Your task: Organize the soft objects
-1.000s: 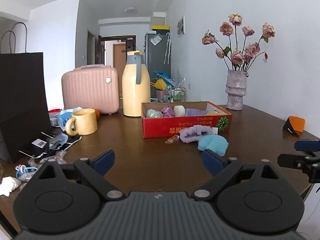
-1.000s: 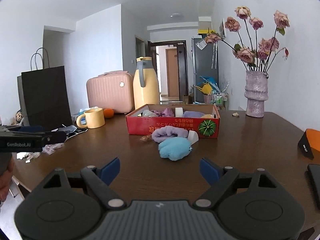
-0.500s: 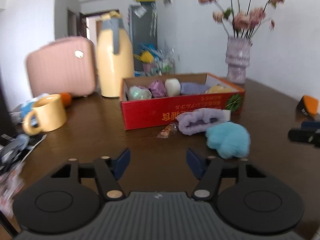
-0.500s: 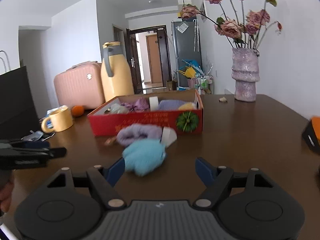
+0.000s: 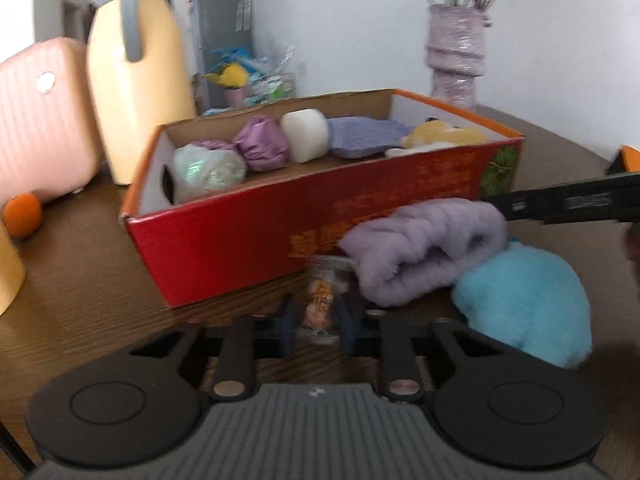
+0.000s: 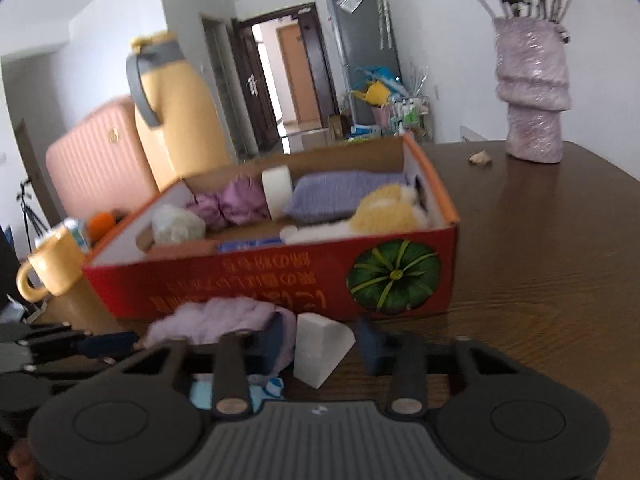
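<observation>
Between the blue pads of the left claw (image 5: 318, 326) a small clear-wrapped snack packet (image 5: 322, 300) is sitting; the jaws have just been closing and are now flanking it tightly, seemingly pinching it, though blur is keeping the contact uncertain. That packet is lying just in front of the red cardboard box (image 5: 224, 236), probably because it is not soft and is being cleared aside.

Over on the other side, the right claw (image 6: 322, 346) has also just been closing, and its pads are bracketing a white foam wedge (image 6: 320, 354) on the desk (image 6: 540, 280); the right pad is standing slightly apart from the wedge, so the grip is not yet looking complete.

Beside the left claw, the lilac fleece roll (image 5: 424, 250) is leaning against the box front, with the blue plush (image 5: 528, 304) touching it, both waiting outside, presumably next for sorting. Inside the box, a purple pouch (image 5: 262, 148), a white roll (image 5: 306, 140), a lavender cloth (image 5: 362, 136) and a yellow plush (image 5: 444, 138) are already lying in a row, showing where soft things are going.
</observation>
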A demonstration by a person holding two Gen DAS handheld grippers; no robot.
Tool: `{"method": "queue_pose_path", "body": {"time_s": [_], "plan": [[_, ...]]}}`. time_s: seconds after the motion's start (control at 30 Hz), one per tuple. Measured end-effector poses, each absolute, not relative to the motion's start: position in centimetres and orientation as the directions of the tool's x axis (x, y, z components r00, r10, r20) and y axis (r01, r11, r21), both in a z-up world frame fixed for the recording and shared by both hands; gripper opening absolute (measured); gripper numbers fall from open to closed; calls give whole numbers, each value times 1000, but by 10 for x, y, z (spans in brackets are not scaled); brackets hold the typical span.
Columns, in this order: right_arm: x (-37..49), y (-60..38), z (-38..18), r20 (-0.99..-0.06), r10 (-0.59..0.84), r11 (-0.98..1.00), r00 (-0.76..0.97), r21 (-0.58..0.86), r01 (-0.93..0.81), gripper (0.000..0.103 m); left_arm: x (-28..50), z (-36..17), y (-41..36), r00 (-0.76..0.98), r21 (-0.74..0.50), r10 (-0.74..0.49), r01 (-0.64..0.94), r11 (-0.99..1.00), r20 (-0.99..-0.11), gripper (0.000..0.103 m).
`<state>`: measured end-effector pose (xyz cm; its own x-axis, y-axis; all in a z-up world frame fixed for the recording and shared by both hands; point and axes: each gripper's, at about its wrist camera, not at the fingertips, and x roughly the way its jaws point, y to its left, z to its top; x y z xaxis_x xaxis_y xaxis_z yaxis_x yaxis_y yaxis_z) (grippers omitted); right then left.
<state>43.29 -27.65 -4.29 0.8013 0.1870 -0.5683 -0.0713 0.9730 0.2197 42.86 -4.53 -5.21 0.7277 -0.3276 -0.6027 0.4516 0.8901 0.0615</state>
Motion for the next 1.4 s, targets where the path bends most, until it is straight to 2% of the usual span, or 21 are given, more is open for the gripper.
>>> {"method": "queue_pose_path", "body": {"time_s": [0.03, 0.37, 0.47, 0.6, 0.73, 1.0, 1.17, 1.4], "plan": [[434, -275, -48, -575, 193, 973, 795, 219, -77, 22, 427, -52, -46, 726, 66, -332, 459, 886, -602, 18], [431, -284, -50, -551, 212, 965, 807, 246, -85, 19, 421, -49, -51, 751, 101, -301, 437, 894, -587, 14], [426, -293, -48, -543, 232, 948, 807, 312, -63, 19, 411, -42, -50, 773, 108, -267, 395, 912, -576, 14], [383, -298, -27, -480, 205, 949, 853, 310, -54, 19, 375, -27, -33, 786, 29, -268, 341, 940, -557, 14], [324, -295, -9, -461, 211, 954, 862, 288, -80, 19, 314, -9, -15, 813, -33, -270, 296, 955, -516, 14], [225, -272, 4, -449, 261, 955, 855, 252, -158, 19, 219, 29, 1, 863, -37, -277, 289, 957, -423, 14], [202, -265, 20, -410, 280, 950, 868, 246, -190, 19, 195, 43, -1, 873, -45, -298, 305, 951, -386, 14], [195, -266, 23, -400, 293, 945, 868, 257, -200, 19, 199, 40, -10, 851, -68, -332, 334, 940, -406, 14]]}}
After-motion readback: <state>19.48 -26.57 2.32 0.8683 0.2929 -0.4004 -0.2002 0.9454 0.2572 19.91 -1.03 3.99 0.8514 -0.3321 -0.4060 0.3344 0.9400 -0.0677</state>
